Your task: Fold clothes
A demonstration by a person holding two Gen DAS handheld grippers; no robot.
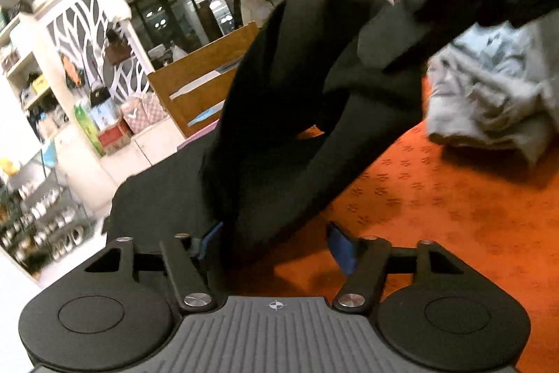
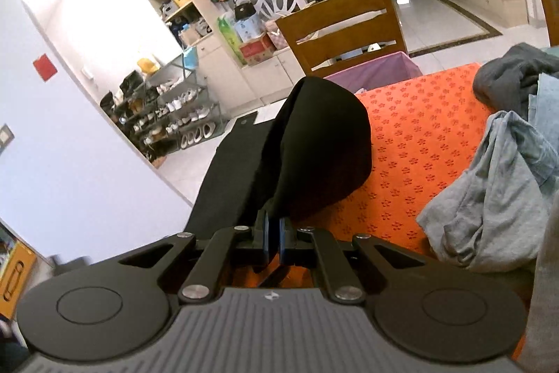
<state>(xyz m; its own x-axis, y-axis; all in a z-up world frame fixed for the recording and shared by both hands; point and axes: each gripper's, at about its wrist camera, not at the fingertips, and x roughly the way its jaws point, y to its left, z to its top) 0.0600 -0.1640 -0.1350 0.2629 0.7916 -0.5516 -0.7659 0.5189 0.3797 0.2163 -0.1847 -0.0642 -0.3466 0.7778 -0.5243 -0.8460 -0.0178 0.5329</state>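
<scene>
**Black garment lifted at one edge, second grip not yet made**

You worked over a table under an orange flower-patterned cloth [image 2: 419, 142], with a wooden chair [image 2: 344, 27] at its far side. The black garment [image 2: 314, 145] lay along the table's left edge, part flat and hanging off the left side, part raised into a hump. A heap of grey and pale blue clothes [image 2: 496, 191] waited on the right.

Your right gripper [image 2: 274, 242] was clenched on a fold of the black garment, its blue pads nearly together with cloth pinched between them. Your left gripper [image 1: 276, 243] stood released, jaws partly apart, a band of the garment running between the pads [image 1: 340, 247] without being pressed.

To do this step well, I judge you needed to close the left jaws on a single edge, not a bunched layer, then draw both hands apart so the cloth came taut before you laid it flat. Keep the hanging part from dragging it off the table.

No brand, label or writing could be read.
</scene>
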